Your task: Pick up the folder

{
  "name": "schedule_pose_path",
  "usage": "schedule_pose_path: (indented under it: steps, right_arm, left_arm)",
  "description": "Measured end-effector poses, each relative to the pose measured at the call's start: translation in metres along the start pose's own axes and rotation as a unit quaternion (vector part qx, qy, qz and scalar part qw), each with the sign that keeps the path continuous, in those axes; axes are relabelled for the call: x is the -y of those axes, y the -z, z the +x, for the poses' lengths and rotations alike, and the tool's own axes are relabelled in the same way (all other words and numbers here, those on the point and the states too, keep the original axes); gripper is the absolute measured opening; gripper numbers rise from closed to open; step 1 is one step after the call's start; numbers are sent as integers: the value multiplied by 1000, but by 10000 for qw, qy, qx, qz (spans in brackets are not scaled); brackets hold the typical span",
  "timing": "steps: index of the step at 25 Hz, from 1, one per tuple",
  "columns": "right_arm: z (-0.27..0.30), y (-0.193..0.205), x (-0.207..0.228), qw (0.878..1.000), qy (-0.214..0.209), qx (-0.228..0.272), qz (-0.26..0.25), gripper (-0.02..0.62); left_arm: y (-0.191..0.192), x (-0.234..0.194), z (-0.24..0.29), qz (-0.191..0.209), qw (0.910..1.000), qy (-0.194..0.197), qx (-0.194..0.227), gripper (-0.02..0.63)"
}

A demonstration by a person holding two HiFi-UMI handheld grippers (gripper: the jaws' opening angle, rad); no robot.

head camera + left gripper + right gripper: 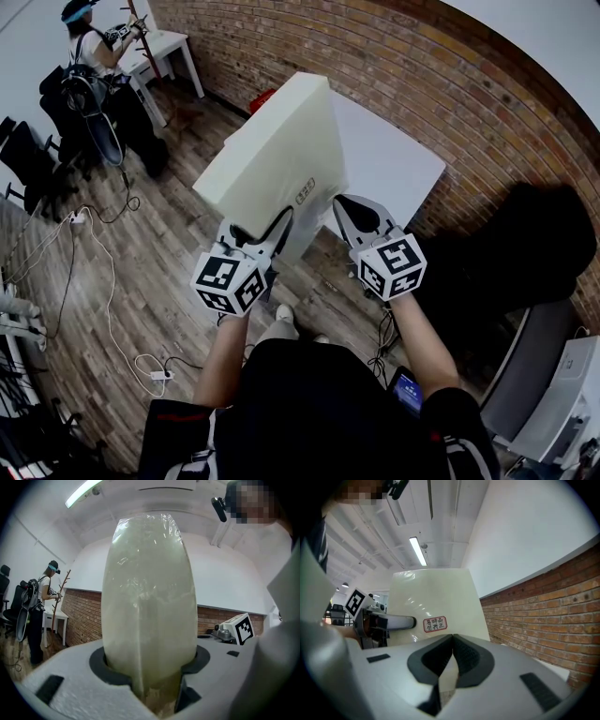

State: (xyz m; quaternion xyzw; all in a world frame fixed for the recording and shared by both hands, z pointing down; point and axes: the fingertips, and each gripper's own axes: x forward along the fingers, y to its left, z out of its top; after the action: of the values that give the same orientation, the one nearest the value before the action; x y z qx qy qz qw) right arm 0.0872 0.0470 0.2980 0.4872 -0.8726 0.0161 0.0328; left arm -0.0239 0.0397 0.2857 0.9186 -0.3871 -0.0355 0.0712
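The folder (272, 155) is a thick, cream-white block wrapped in clear film, with a small red-bordered sticker (435, 624) on its broad face. It is lifted off the floor and tilted. My left gripper (258, 232) clamps its lower edge, one finger on each broad face. In the left gripper view the folder's edge (149, 597) stands upright between the wide-spread jaws of the left gripper (150, 670). My right gripper (349, 208) sits just right of the folder, jaws shut, with nothing visible between the pads (461, 656). In the right gripper view the left gripper's finger (396, 623) lies along the folder's face.
A white table (398, 164) stands against the brick wall (450, 84) behind the folder. A person (94, 56) stands at the far left by a small white table (173, 47). Cables (108, 309) trail over the wood floor. Office chairs (28, 164) stand on the left, and white equipment (562, 403) at the lower right.
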Motion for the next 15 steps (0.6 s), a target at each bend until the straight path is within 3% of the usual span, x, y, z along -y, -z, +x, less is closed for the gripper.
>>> schedule_pose_path:
  steps: [15]
  right_arm:
    - [-6, -5, -3, 9999, 60, 139, 17, 30]
  left_arm:
    - [-1, -1, -8, 129, 9999, -49, -22, 270]
